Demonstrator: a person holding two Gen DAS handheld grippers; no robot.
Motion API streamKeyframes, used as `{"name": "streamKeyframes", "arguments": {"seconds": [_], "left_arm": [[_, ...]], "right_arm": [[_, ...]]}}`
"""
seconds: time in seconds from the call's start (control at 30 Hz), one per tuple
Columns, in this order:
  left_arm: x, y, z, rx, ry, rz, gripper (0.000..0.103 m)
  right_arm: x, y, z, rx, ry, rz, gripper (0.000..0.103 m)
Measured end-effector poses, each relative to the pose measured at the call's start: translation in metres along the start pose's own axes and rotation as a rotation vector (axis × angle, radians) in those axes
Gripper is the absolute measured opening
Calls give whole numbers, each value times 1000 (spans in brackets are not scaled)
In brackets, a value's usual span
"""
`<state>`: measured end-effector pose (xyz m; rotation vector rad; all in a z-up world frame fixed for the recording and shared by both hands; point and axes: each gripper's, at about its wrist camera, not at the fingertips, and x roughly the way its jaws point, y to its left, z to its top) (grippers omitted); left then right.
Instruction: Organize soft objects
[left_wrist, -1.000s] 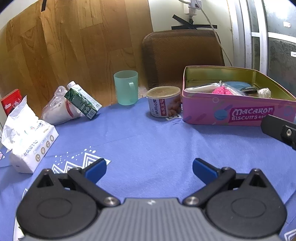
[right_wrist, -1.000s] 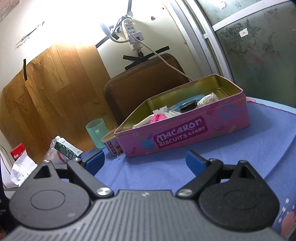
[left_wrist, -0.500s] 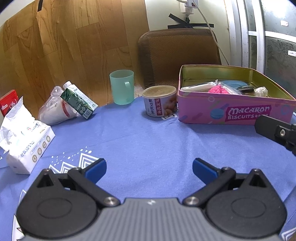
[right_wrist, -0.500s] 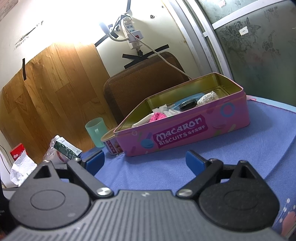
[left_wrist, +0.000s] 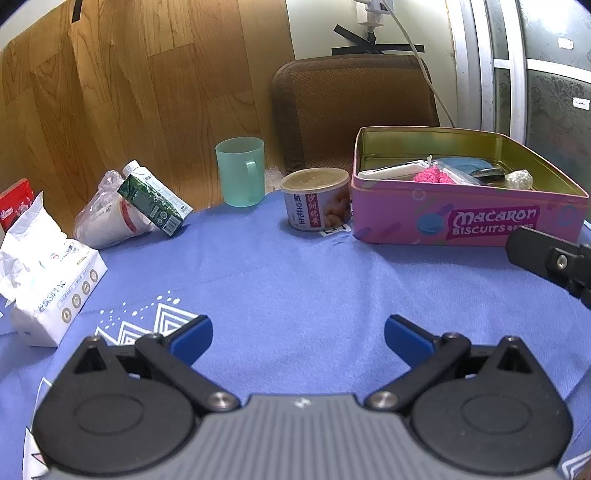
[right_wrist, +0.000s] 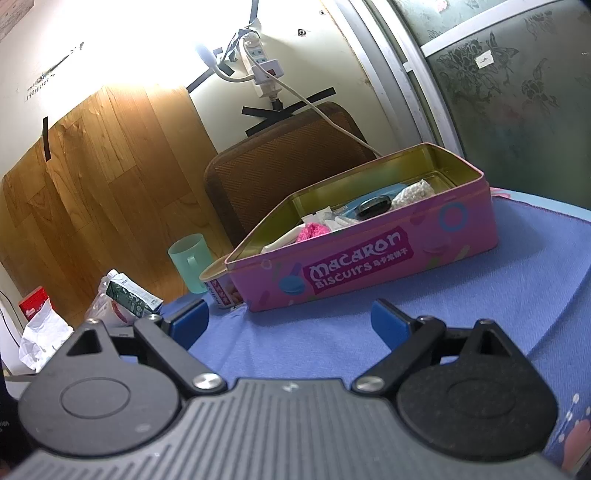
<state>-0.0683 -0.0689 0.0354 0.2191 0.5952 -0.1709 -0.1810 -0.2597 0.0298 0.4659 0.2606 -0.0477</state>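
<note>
Left gripper (left_wrist: 297, 332): spread wide, nothing between the blue fingers, hovering low over bare blue tablecloth (left_wrist: 295, 266). Right gripper (right_wrist: 290, 319): likewise spread and empty, tilted, pointed toward the front wall of the pink tin (right_wrist: 369, 266).

Probably near the end of the task. Already lying inside the tin: a pink fluffy piece (left_wrist: 430, 175), a white bundle (left_wrist: 391, 170), a whitish knobbly lump (left_wrist: 521, 180), something blue and a small dark thing, hard to identify. Possibly still to sort, along the cloth's left edge: a tissue pack (left_wrist: 48, 273) and a crumpled plastic bag (left_wrist: 107, 218) with a green carton (left_wrist: 155, 201) leaning on it.

Broad open cloth between grippers and tin. Along the far edge, mint cup (left_wrist: 242, 171) and can (left_wrist: 317, 199), the can just beside the tin's left corner. Right edge of the cloth close beyond the tin; chair back (left_wrist: 354, 107) behind.
</note>
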Motion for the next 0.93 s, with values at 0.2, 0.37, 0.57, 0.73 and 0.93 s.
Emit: {"name": "streamKeyframes", "arguments": {"seconds": [0.2, 0.37, 0.57, 0.73, 0.93], "left_arm": [[0, 0, 0, 0, 0, -1, 103], [0, -1, -1, 3, 4, 2, 103], [0, 0, -1, -1, -1, 2, 103], [-1, 4, -2, -5, -10, -17, 103], [-9, 12, 0, -42, -56, -51, 103]], "right_arm": [[0, 0, 0, 0, -1, -1, 96], [0, 0, 0, 2, -2, -1, 96], [1, 1, -2, 4, 6, -1, 96], [0, 2, -2, -1, 3, -2, 96], [0, 4, -3, -18, 7, -2, 96]]}}
